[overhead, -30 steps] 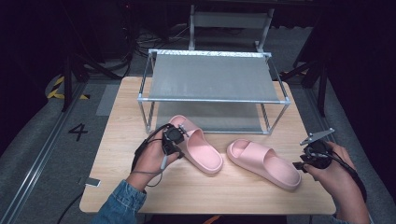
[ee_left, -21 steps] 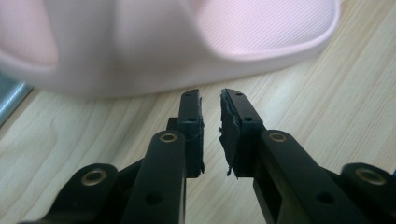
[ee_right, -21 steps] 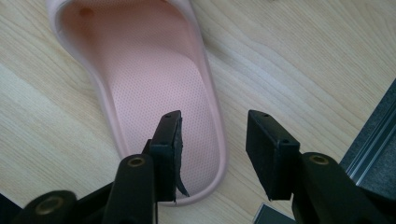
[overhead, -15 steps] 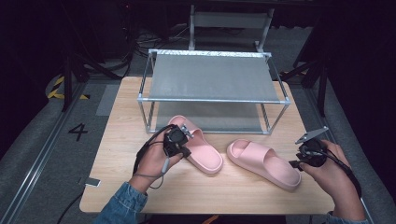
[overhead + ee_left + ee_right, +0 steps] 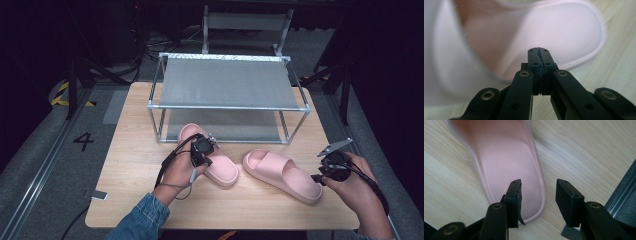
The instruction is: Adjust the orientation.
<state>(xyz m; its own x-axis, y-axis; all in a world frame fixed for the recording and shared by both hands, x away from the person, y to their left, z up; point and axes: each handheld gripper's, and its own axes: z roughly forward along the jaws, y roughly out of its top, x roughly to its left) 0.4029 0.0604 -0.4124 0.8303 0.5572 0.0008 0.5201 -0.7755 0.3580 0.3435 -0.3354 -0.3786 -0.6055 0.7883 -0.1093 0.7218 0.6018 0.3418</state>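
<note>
Two pink slippers lie on the wooden table (image 5: 135,150). Over the left slipper (image 5: 222,170), around its strap, sits my left gripper (image 5: 206,145). In the left gripper view the left gripper (image 5: 539,57) is shut, jaws pressed together with nothing between them, just above the left slipper (image 5: 564,30) and its pale footbed. My right gripper (image 5: 324,167) is at the heel end of the right slipper (image 5: 282,172). The right gripper (image 5: 539,192) is open in its own view. One jaw hangs over the right slipper (image 5: 509,152) footbed, the other over bare wood beyond the heel rim.
A metal rack (image 5: 227,82) with two grey mesh shelves stands at the back of the table, its lower shelf just behind the left slipper. The table's right edge and a grey rail (image 5: 624,190) lie close beside my right gripper.
My left hand has shifted slightly right along the left slipper. My right gripper has edged left toward the right slipper's heel. Neither slipper has moved.
</note>
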